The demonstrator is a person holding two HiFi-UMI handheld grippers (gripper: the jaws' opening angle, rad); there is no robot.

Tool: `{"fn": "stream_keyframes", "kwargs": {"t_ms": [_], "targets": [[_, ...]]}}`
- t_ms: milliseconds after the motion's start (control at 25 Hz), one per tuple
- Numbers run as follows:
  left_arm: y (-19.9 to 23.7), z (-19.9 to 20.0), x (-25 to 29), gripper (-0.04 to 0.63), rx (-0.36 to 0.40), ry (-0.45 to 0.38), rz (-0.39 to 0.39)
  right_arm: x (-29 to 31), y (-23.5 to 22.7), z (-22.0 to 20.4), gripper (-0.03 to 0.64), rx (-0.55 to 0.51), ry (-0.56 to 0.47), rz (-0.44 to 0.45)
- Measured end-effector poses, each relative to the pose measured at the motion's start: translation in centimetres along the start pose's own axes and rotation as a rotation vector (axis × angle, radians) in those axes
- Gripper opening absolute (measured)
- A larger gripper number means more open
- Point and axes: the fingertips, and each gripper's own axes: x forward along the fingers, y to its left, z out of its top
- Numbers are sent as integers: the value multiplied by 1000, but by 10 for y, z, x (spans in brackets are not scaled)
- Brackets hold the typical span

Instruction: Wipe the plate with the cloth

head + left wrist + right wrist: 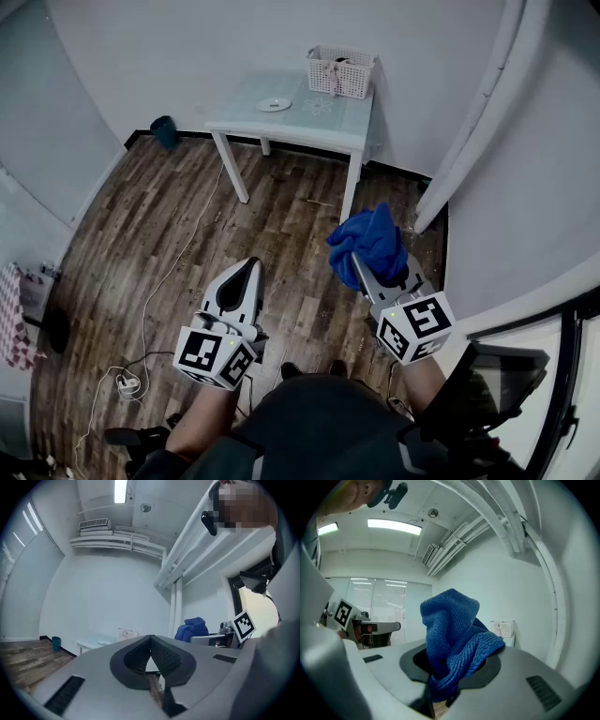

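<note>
Right gripper (363,272) (jaws tight) on cloth (370,240)

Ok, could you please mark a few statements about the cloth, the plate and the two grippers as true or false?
1. The right gripper is shut on the blue cloth. True.
2. The left gripper holds the plate. False: its jaws are together on nothing, and the plate lies on the white table.
3. The cloth is touching the plate. False: it is held apart from the table, over the wood floor.
4. A white basket stands on the table, apart from the plate. True.
</note>
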Motion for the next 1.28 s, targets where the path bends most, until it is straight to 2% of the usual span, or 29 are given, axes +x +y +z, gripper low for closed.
{"fn": "stream_keyframes", "kwargs": {"t_ms": [280, 520, 680, 1040, 1280], "targets": [[2, 1, 3, 9, 6, 6, -7, 5, 5, 5, 118, 12, -22, 7], [8, 0, 5, 9, -32, -3, -19, 12, 6, 7, 118, 24, -40, 5], [22, 0, 6, 9, -62, -12, -29, 23, 13, 6, 118, 25, -32, 7], [50, -6, 5, 9, -54, -2, -58, 48, 29, 1, 118, 24, -28, -6], [70, -13, 29, 9, -62, 5, -54, 73, 18, -1, 118, 24, -24, 3]]}}
